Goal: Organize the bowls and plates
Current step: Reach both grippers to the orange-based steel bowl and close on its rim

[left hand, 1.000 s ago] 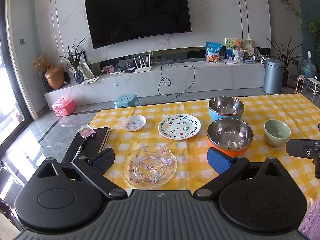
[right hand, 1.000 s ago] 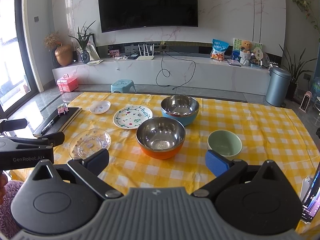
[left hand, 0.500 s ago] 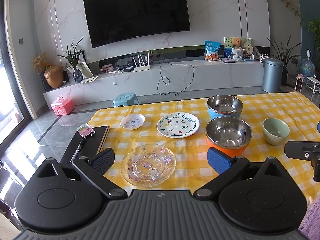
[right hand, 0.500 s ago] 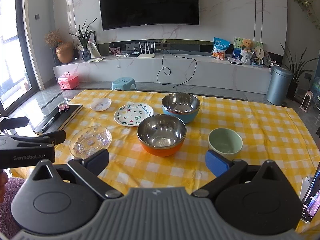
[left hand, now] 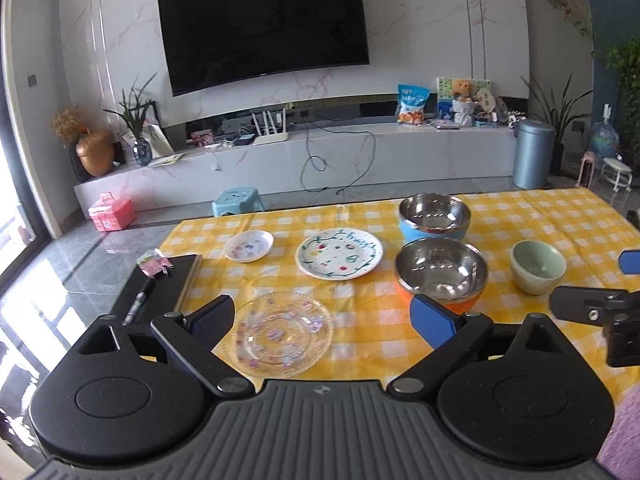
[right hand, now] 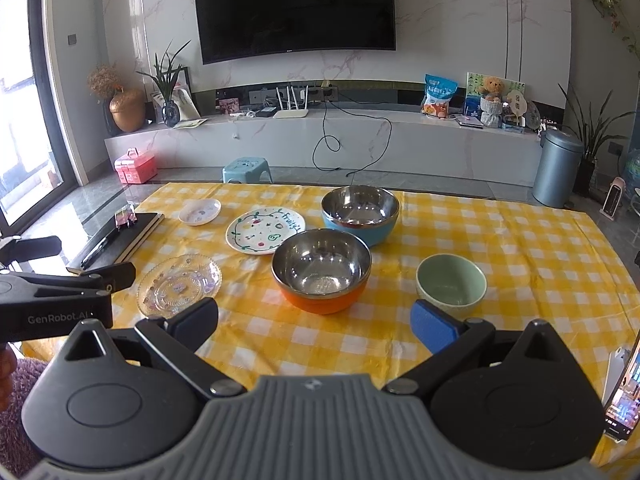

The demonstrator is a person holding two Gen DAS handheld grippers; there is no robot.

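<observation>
On the yellow checked tablecloth [left hand: 360, 320] lie a clear glass plate [left hand: 283, 333] nearest me, a white "Fruity" painted plate [left hand: 339, 253] and a small white saucer [left hand: 248, 245]. To the right stand an orange steel bowl [left hand: 441, 273], a blue steel bowl [left hand: 434, 217] behind it and a green ceramic bowl [left hand: 538, 266]. My left gripper [left hand: 322, 318] is open and empty, held above the glass plate. My right gripper [right hand: 316, 322] is open and empty, in front of the orange bowl [right hand: 322, 271] and the green bowl [right hand: 451, 284].
A black notebook [left hand: 160, 288] with a pen and a pink clip lies at the table's left edge. Beyond the table are a blue stool [left hand: 237, 200], a TV bench and a grey bin [left hand: 533, 154]. A phone [right hand: 624, 392] stands at the right.
Both grippers have drawn back and risen slightly, so the dishes sit a little lower and farther in view. Nothing on the table has moved.
</observation>
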